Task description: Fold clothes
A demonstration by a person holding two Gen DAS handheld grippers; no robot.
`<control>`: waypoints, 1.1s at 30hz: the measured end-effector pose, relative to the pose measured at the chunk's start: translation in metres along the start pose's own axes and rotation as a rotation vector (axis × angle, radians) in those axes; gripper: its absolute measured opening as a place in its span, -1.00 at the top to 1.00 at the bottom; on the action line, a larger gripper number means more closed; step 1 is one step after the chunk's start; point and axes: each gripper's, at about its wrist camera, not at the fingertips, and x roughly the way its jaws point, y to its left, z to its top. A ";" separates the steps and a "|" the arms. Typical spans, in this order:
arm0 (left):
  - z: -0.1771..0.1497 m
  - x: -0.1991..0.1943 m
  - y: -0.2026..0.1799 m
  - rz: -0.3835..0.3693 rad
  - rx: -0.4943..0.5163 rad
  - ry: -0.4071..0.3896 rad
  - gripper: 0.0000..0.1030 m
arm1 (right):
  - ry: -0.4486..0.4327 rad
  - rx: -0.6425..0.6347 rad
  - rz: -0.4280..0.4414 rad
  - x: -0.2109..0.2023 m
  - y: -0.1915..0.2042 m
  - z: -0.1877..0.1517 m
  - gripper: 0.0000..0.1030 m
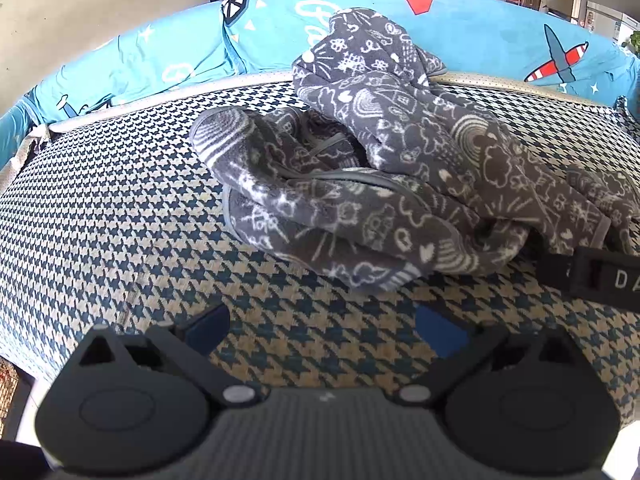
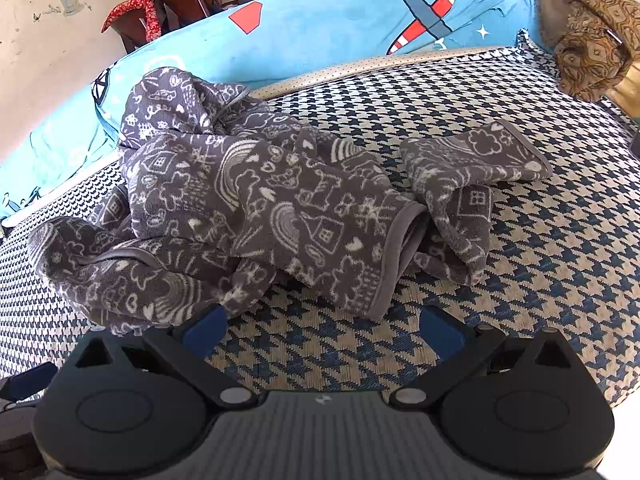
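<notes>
On the mat: a grey fleece garment (image 1: 384,184) with white doodle print lies crumpled on the blue-and-cream houndstooth mat (image 1: 100,208); its far end rides up against the light-blue printed bedding (image 1: 480,36) behind
Garment, right view: the grey fleece garment (image 2: 256,208) spreads from left to centre; one cuff with grey binding opens toward the camera near the middle; a second sleeve end lies further right, folded over on itself
Left gripper: left gripper (image 1: 322,326) hovers low over bare mat just short of the garment's near edge; blue-padded fingers (image 1: 442,334) spread wide, nothing between them
Right gripper: right gripper (image 2: 322,326) is also spread wide over the mat; its left blue finger (image 2: 204,330) sits right at the hem of the garment, though I cannot tell whether it touches; the right finger is over bare mat
Other gripper seen: a black part with white lettering enters the left view at the right edge (image 1: 608,280), beside the garment
Bedding: red-and-white plane print (image 2: 426,18) and a red shape on the blue fabric
Far right: a brown patterned cloth (image 2: 592,36) bunched at the mat's corner
Background: dark wooden chairs (image 2: 180,0) by a pale wall
</notes>
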 end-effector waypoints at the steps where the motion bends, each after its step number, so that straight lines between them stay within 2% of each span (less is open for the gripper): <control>1: 0.000 0.000 -0.001 -0.008 0.002 0.006 -1.00 | 0.001 0.001 0.001 0.000 0.000 0.000 -1.00; 11: -0.008 0.009 -0.009 -0.051 0.021 0.089 -1.00 | 0.024 -0.002 -0.010 0.001 -0.004 -0.001 -1.00; 19: -0.012 0.020 -0.009 -0.067 0.016 0.122 -1.00 | 0.038 -0.009 -0.005 0.002 -0.003 -0.003 -1.00; 22: -0.011 0.022 -0.009 -0.074 0.015 0.119 -1.00 | 0.038 -0.009 -0.005 0.002 -0.003 -0.004 -1.00; 33: 0.003 0.021 -0.005 -0.056 0.023 0.025 -1.00 | 0.028 0.018 -0.028 0.003 -0.010 -0.002 -1.00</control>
